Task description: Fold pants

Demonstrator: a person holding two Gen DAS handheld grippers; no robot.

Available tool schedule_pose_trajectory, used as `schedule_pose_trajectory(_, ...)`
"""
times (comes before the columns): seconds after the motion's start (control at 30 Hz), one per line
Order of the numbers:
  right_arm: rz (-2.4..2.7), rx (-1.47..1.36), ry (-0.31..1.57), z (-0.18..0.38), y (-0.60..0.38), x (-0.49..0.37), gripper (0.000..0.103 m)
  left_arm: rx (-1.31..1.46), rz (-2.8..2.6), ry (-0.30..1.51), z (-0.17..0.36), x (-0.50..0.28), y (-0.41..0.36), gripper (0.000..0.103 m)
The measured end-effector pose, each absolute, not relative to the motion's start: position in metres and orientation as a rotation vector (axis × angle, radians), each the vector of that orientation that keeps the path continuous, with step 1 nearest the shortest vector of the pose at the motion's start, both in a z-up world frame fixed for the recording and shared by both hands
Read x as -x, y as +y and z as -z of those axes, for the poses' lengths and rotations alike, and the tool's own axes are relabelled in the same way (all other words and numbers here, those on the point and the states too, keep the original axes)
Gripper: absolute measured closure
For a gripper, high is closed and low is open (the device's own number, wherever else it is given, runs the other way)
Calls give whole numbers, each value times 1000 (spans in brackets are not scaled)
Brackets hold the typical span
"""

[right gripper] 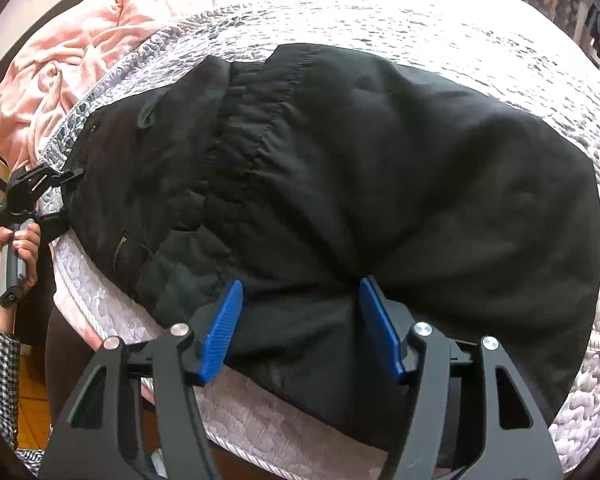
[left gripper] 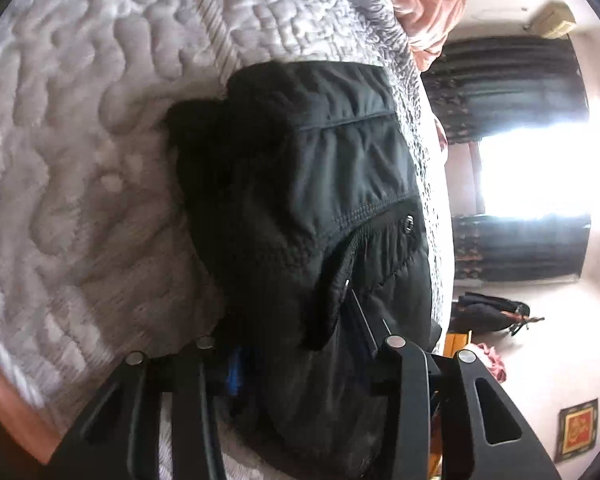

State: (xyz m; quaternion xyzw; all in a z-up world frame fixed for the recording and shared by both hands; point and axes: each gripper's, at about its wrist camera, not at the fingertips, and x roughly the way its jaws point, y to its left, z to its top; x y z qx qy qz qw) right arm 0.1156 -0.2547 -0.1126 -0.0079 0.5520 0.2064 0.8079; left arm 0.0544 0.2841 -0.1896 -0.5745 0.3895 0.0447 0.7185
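Black pants (right gripper: 340, 168) lie crumpled across a grey quilted mattress (right gripper: 420, 20), with a zip pocket (right gripper: 120, 246) near the bed's left edge. My right gripper (right gripper: 300, 284) stands open low over the near hem; its blue pads (right gripper: 222, 328) are wide apart with loose fabric between them, not pressed. A hand (right gripper: 24, 248) holds my left gripper (right gripper: 62, 196) at the pants' left edge. In the left wrist view the pants (left gripper: 300, 184) bunch up between the jaws of the left gripper (left gripper: 296, 344), which is shut on that thick fold. The cloth hides most of its fingers.
A pink blanket (right gripper: 100, 32) is heaped at the far left of the bed. The mattress edge (right gripper: 112, 320) runs close under both grippers, with a wooden floor (right gripper: 32, 420) below. A dark curtain (left gripper: 512, 92), a bright window and a dark bag (left gripper: 488, 316) stand beyond the bed.
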Motion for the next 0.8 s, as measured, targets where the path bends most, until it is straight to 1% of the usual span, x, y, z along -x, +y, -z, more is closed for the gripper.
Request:
schedule_pose_trajectory(0.03, -442, 17, 1180, 113, -255, -115, 42, 1259, -97, 854, 187, -55, 282, 70)
schedule_pose_trajectory(0.07, -444, 16, 1179, 113, -255, -115, 42, 1248, -91, 844, 184, -54, 281, 80)
schedule_pose_trajectory(0.1, -445, 12, 1178, 113, -256, -115, 42, 1238, -89, 832, 179, -54, 278, 86)
schedule_pose_trajectory(0.17, -447, -4, 1179, 113, -258, -114, 42, 1209, -91, 789, 165, -52, 272, 89)
schedule_pose_trajectory(0.2, -448, -12, 1179, 113, -260, -114, 42, 1195, -89, 769, 159, -50, 270, 90)
schedule_pose_trajectory(0.33, -450, -44, 1183, 112, -264, -114, 42, 1082, 17, 644, 107, -48, 243, 90)
schedule_pose_trajectory(0.37, -449, -54, 1184, 111, -266, -113, 42, 1013, 39, 625, 88, -52, 230, 90)
schedule_pose_trajectory(0.5, -441, -109, 1178, 104, -274, -109, 43, 812, 112, 587, 40, -60, 183, 90)
schedule_pose_trajectory(0.57, -428, -131, 1165, 99, -282, -106, 43, 658, 165, 577, 14, -64, 144, 90)
schedule_pose_trajectory(0.67, -407, -161, 1139, 90, -297, -104, 43, 459, 247, 601, -5, -67, 84, 89)
schedule_pose_trajectory(0.8, -355, -176, 1112, 81, -320, -100, 43, 243, 328, 667, -2, -66, 11, 88)
